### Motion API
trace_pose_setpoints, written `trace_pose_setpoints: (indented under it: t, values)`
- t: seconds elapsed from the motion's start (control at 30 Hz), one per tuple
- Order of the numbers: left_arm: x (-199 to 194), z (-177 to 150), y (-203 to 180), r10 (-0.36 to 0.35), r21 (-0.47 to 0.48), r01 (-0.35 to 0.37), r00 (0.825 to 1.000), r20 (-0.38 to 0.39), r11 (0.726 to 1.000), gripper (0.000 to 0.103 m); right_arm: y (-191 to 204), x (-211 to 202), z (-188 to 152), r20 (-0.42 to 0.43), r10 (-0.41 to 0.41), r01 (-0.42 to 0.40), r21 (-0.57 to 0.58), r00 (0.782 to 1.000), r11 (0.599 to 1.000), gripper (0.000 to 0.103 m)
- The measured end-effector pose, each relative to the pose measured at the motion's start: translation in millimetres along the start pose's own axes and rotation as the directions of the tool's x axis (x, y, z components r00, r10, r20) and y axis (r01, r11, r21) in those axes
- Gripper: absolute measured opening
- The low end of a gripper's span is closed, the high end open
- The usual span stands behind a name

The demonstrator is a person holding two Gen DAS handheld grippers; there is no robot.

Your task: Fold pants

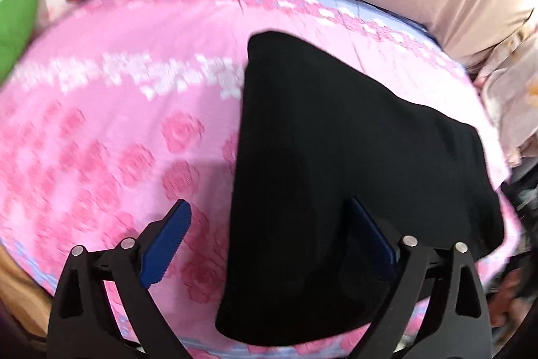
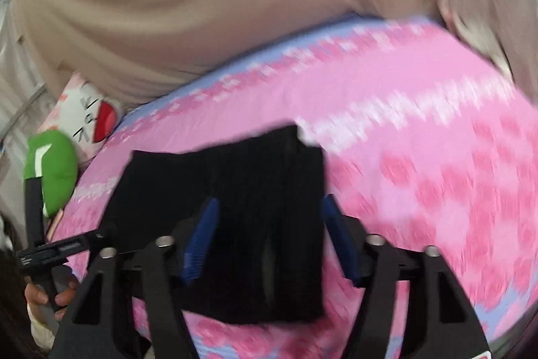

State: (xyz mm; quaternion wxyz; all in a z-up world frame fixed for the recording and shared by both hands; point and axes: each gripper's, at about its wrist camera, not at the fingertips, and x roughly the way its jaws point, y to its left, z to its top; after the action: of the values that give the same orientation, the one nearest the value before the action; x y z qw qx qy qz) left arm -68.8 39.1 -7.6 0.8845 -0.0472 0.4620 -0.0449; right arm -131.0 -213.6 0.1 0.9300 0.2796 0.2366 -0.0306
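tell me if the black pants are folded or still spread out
Folded. The black pants lie as one compact block with straight edges on the pink floral sheet, no separate legs showing. Both grippers hover open, holding nothing.

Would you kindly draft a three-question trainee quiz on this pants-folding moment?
1. True or false: the left tool grips the black pants.
2. The pants lie on: A) a pink floral sheet B) a wooden table C) a grey carpet.
3. Fill in: the right tool has its jaws ____.

Key: 1 false, both tools are open above the pants; 2 A; 3 open.
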Motion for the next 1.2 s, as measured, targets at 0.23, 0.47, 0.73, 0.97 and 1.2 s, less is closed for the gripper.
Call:
trace_pose_setpoints:
  t: [0.23,0.47,0.73,0.97,1.2]
  values:
    - [5,2,-22,0.148,0.081,-0.154,0.986,0.070,0.985,0.096,62,92,26,-0.178,0.002,-0.038,-0.200,0.984,0.979,0.011]
    - [8,2,-31,0.171,0.110,-0.181,0.981,0.091,0.977,0.097,47,89,40,-0.163,0.033,-0.046,-0.079,0.986,0.996,0.013]
    - [10,2,-30,0.165,0.116,-0.175,0.982,0.089,0.978,0.098,17,79,32,-0.154,0.010,-0.011,-0.003,0.988,1.000,0.009]
    - [12,3,-29,0.159,0.112,-0.168,0.983,0.089,0.979,0.098,-4,22,18,-0.090,-0.087,0.090,0.025,0.992,0.996,0.035]
    - [7,-9,-14,-0.044,0.086,0.043,0.999,0.005,0.995,0.098,-29,2,-12,-0.133,-0.078,0.089,0.080,0.988,0.993,0.070]
